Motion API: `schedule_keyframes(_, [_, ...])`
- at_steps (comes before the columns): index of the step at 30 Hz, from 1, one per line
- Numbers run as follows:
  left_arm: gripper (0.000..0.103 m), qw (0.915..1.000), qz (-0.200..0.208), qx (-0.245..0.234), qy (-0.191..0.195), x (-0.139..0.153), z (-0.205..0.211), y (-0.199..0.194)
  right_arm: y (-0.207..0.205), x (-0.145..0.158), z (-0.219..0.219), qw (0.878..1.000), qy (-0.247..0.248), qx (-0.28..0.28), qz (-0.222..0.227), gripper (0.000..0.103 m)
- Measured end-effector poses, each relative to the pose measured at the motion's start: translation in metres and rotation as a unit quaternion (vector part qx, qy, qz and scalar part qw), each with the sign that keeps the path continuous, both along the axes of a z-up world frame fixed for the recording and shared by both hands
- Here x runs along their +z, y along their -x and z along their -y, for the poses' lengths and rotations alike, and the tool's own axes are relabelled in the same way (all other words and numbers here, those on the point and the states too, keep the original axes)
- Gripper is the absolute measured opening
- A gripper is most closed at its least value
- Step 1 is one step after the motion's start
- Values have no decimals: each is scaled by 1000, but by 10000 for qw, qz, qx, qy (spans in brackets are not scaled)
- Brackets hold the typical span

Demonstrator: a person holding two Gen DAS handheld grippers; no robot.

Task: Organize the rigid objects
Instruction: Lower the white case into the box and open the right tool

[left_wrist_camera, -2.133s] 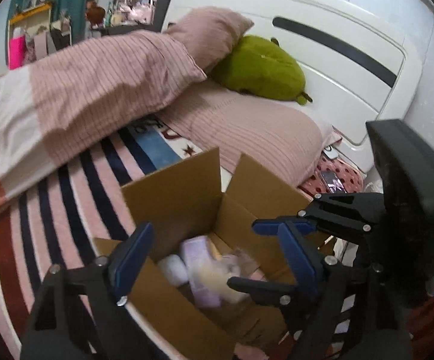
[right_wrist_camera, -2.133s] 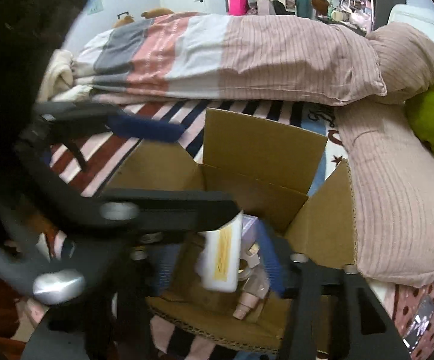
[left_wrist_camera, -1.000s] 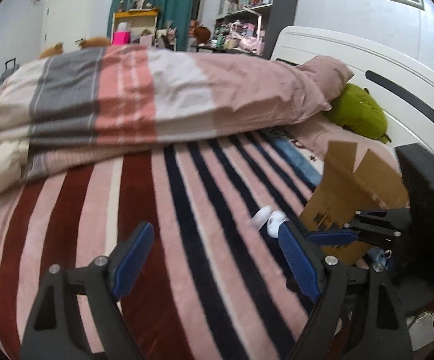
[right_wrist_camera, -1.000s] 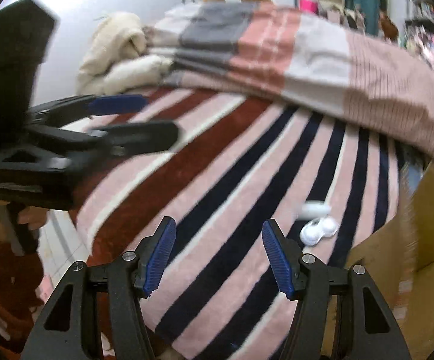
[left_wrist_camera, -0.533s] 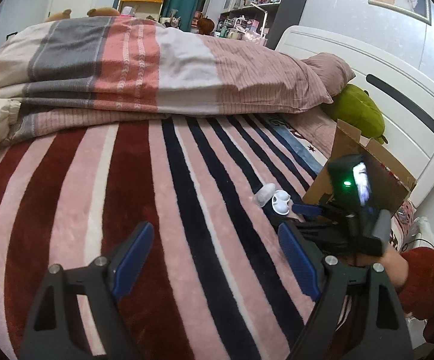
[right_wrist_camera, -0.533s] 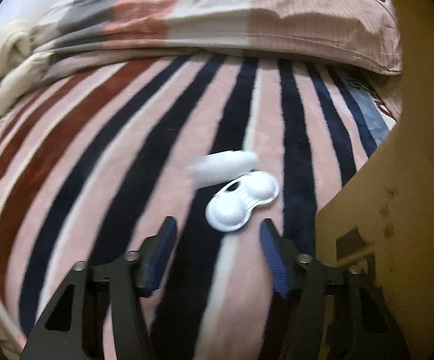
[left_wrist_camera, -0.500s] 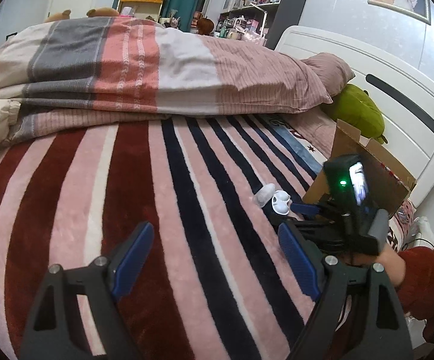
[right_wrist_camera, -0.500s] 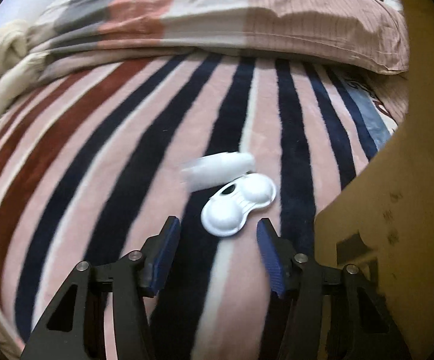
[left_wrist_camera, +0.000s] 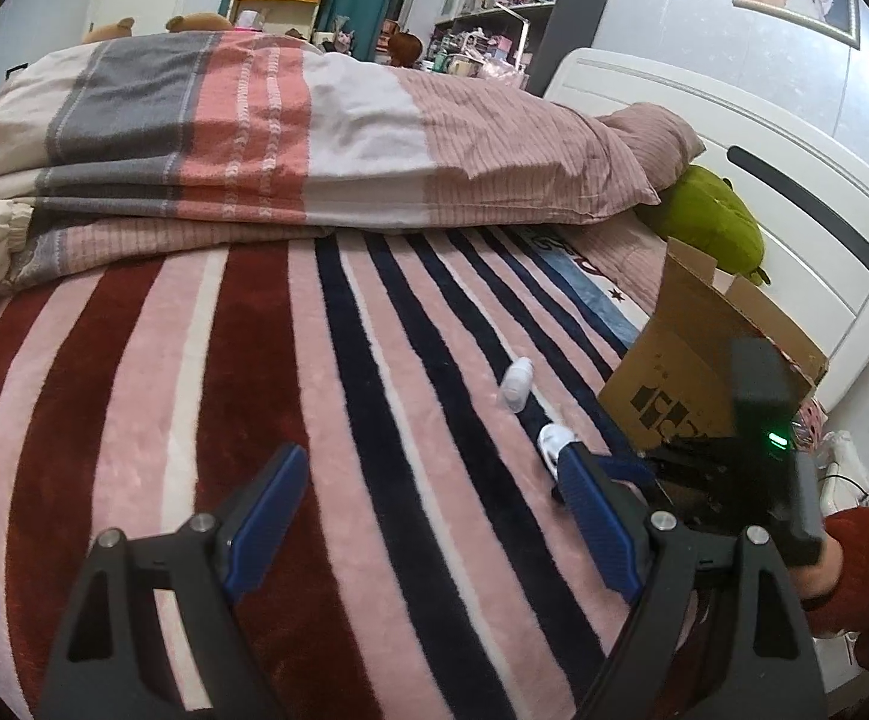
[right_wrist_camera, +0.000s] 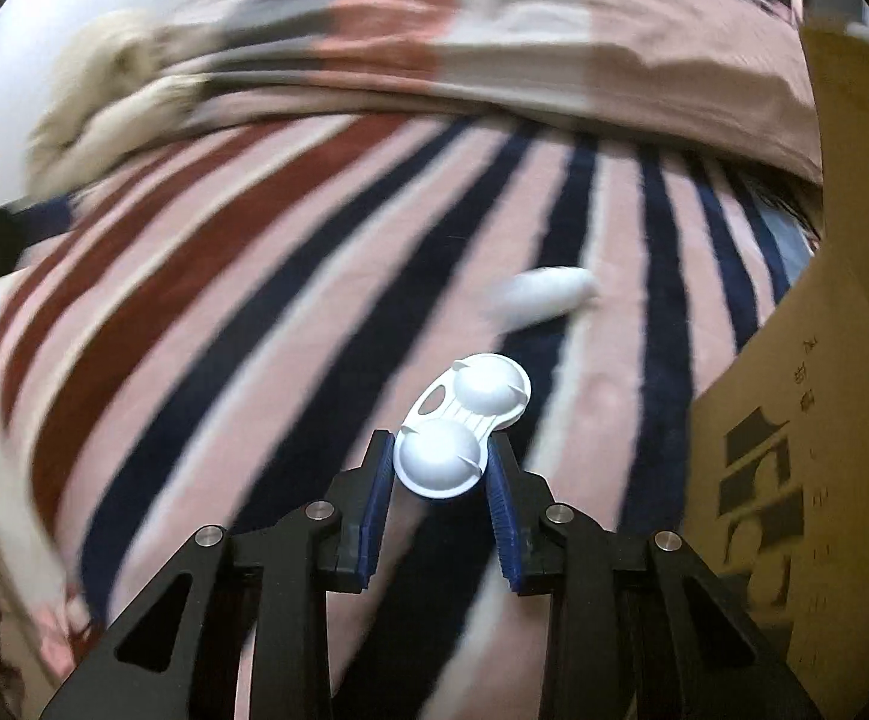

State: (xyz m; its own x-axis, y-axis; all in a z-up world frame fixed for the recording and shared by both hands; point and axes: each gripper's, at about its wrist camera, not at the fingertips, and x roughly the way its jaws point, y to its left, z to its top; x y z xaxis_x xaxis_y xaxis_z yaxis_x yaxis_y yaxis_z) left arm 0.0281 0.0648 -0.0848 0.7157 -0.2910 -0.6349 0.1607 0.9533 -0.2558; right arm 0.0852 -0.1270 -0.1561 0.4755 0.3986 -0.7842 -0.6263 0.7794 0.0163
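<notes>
My right gripper (right_wrist_camera: 437, 468) is shut on a white two-dome plastic case (right_wrist_camera: 464, 426) and holds it just above the striped blanket. The case also shows in the left wrist view (left_wrist_camera: 551, 441), partly hidden behind my left finger. A small white bottle (right_wrist_camera: 545, 297) lies on the blanket beyond it, also in the left wrist view (left_wrist_camera: 517, 387). The open cardboard box (right_wrist_camera: 824, 396) stands right of the case, and shows in the left wrist view (left_wrist_camera: 692, 372). My left gripper (left_wrist_camera: 428, 516) is open and empty over the blanket, left of the right gripper.
A folded striped duvet (left_wrist_camera: 290, 138) lies across the far side of the bed. A pink pillow (left_wrist_camera: 650, 132) and a green plush toy (left_wrist_camera: 716, 222) sit by the white headboard (left_wrist_camera: 794, 192). The blanket (left_wrist_camera: 194, 360) spreads wide to the left.
My right gripper has moved in and shut on the white two-dome case, lifting it slightly off the blanket. The left gripper has stayed open and shifted little.
</notes>
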Motion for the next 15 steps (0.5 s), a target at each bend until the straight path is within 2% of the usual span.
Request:
schedule_keyframes(2, [83,9998,-18,-169,98,3,5,-1,12,14,-5,9997,-119,216,73,26])
schedule_keyframes(7, [81,9967,63,-679,442,25,28,-4,34,72,-13,9954,-543,671,426,26])
schedule_keyframes(9, [68,9942,100,-894,590,38,38,-6,36,90,-11,9935,-633,735,599,26])
schedule_keyframes(15, [48,9884,169,-1289,779,72,73,-24,37,131,23,9889,-912,689,953,26])
